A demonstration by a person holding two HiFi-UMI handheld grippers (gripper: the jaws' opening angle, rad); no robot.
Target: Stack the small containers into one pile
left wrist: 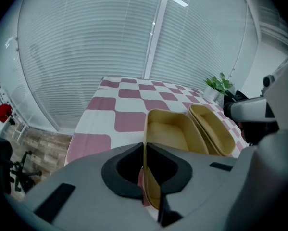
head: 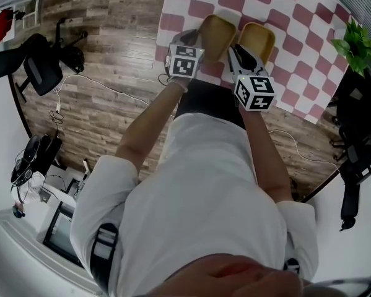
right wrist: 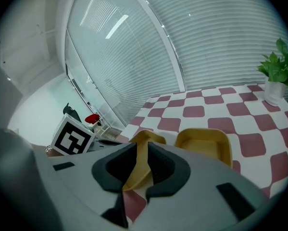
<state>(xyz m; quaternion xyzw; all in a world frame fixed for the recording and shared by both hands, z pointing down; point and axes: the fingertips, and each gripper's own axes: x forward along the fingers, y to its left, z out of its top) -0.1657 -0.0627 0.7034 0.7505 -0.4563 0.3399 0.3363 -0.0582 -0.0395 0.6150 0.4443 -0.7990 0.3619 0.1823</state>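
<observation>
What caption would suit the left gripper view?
Left gripper clamping the wall of a tan container, second container alongside, checkered tablecloth beyond.

The head camera is looking steeply down from above the person's shoulders, taking in the left gripper (head: 197,43), the right gripper (head: 238,53), the checkered cloth (head: 290,14) and the wood floor (head: 111,54) from well off. Each gripper camera is riding just behind its own jaws, facing across the cloth toward the blinds (left wrist: 110,37), with a tan container (left wrist: 170,131) wall sitting very close. All three are sharing the cloth, the second container (left wrist: 215,129) and, seemingly, the same potted plant (right wrist: 279,73).
</observation>
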